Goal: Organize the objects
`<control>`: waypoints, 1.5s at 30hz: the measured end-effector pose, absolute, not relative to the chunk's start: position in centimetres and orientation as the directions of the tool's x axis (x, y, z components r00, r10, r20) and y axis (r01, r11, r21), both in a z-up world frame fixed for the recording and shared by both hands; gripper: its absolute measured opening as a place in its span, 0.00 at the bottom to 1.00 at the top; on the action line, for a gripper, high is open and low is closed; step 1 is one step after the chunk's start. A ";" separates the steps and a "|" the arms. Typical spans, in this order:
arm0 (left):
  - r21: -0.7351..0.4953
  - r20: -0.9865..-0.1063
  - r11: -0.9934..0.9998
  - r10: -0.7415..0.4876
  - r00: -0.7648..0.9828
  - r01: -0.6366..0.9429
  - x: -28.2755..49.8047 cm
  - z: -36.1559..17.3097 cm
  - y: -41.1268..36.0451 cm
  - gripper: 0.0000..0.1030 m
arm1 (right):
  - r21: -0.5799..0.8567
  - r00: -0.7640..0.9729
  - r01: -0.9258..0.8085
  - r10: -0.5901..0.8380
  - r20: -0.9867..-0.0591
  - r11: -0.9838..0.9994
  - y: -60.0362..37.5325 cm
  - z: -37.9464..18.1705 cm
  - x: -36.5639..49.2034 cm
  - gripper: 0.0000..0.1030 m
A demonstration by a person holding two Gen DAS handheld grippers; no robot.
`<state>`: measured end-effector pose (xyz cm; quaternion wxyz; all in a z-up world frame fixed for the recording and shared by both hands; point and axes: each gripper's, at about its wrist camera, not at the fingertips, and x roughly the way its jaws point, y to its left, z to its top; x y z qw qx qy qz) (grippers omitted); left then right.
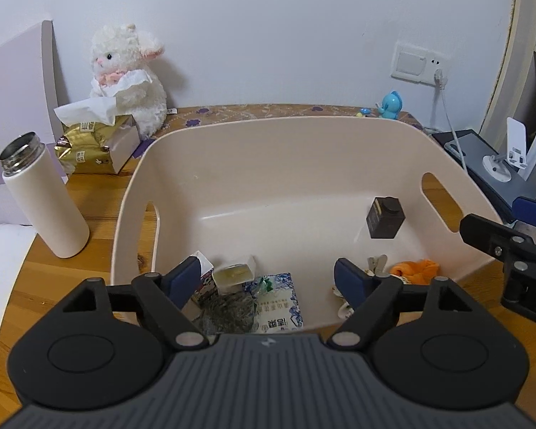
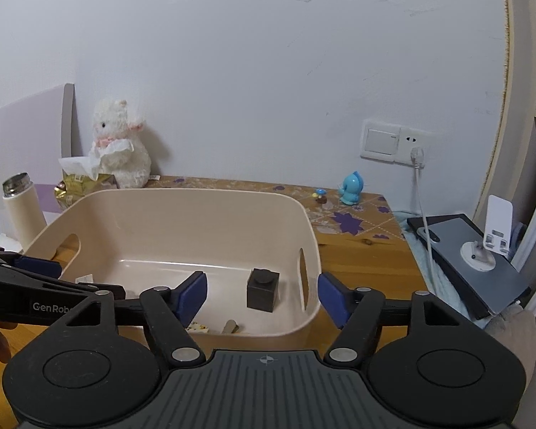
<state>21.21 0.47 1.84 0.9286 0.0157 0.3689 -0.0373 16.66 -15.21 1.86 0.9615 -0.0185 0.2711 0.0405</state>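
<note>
A beige plastic bin (image 1: 268, 121) with handle slots fills the wooden table's middle. A dark brown cube-shaped bottle (image 1: 385, 217) stands at its right side. Along the near wall lie a small printed carton (image 1: 205, 282), a clear box (image 1: 234, 273), a blue-and-white packet (image 1: 280, 304), a dark mesh bag (image 1: 228, 312), a clip (image 1: 377, 264) and an orange cloth piece (image 1: 416, 270). My left gripper (image 1: 267, 279) hangs open over these, holding nothing. My right gripper (image 2: 263, 296) is open and empty at the bin's (image 2: 196, 193) near right corner, facing the dark bottle (image 2: 263, 289).
Left of the bin stand an uncapped white flask (image 1: 43, 193), a gold tissue pack (image 1: 93, 143) and a white plush lamb (image 1: 128, 75). A blue figurine (image 1: 389, 105) sits at the back right. A tablet (image 2: 468, 261), phone stand (image 2: 489, 246) and charging cable (image 2: 423, 221) lie beyond the table's right edge.
</note>
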 end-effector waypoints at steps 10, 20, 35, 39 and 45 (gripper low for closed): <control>-0.007 -0.652 0.996 -0.070 0.755 0.086 16.9 4.1 1.1 0.80 | -0.005 0.848 -0.090 0.074 -0.524 0.996 -14.8 3.1 12.9 0.72; 0.018 -0.598 0.997 -0.045 0.800 0.070 11.7 6.1 1.9 0.80 | -0.001 0.859 -0.102 0.087 -0.505 0.995 -14.2 4.4 8.8 0.74; -0.024 -0.594 0.996 -0.080 0.801 0.081 5.1 6.9 2.5 0.80 | 0.036 0.867 -0.125 0.127 -0.482 0.992 -15.1 5.4 3.3 0.75; -0.031 -0.597 0.996 -0.090 0.797 0.089 3.7 7.1 2.6 0.80 | 0.027 0.868 -0.126 0.124 -0.481 0.992 -15.5 5.5 2.0 0.76; -0.064 -0.592 0.994 -0.107 0.799 0.086 1.7 7.3 3.3 0.80 | 0.054 0.861 -0.132 0.142 -0.489 0.990 -15.7 5.1 -0.1 0.77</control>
